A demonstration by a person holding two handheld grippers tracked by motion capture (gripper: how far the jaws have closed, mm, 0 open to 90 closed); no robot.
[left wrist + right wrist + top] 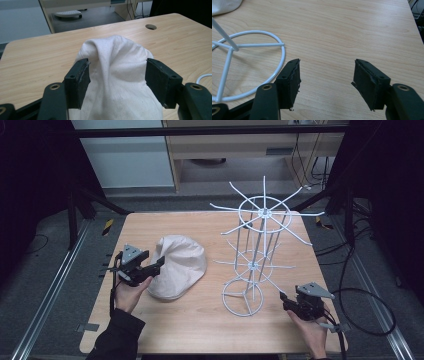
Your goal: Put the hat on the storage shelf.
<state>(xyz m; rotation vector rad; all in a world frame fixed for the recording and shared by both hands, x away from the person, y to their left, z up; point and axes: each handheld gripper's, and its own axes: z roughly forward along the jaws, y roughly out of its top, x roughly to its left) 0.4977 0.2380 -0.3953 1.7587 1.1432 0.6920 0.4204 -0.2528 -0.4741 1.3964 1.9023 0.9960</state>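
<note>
**Cap bracketed by wide jaws, rack close by: where a slip could come from**

The wooden table (200, 320) carries two things. The larger is a white wire hat rack (256, 255), a tall stand with two tiers of radiating prongs and a ring base, standing upright on the right half. Its long thin prongs reach out well past the base, so, as a judgement, a fabric edge or a gripper brushing one could tip the light frame or drag it across the smooth top.

Left of it, apart from the base, lies a cream cloth cap (178, 266), slumped and creased on the table. The left gripper (156, 265) sits at the cap's near-left edge; in the left gripper view its jaws stand wide apart with the cap (117, 75) bulging up between them, and the left pad seems to touch the cloth. Nothing is clamped yet. If they close here they may catch only a loose fold, and soft cloth could slide out or bunch unevenly.

The right gripper (286, 299) hovers low beside the rack's ring base (249, 65), jaws equally wide and empty. That nearness to the ring is the smaller risk: a careless nudge would shift the stand.
</note>
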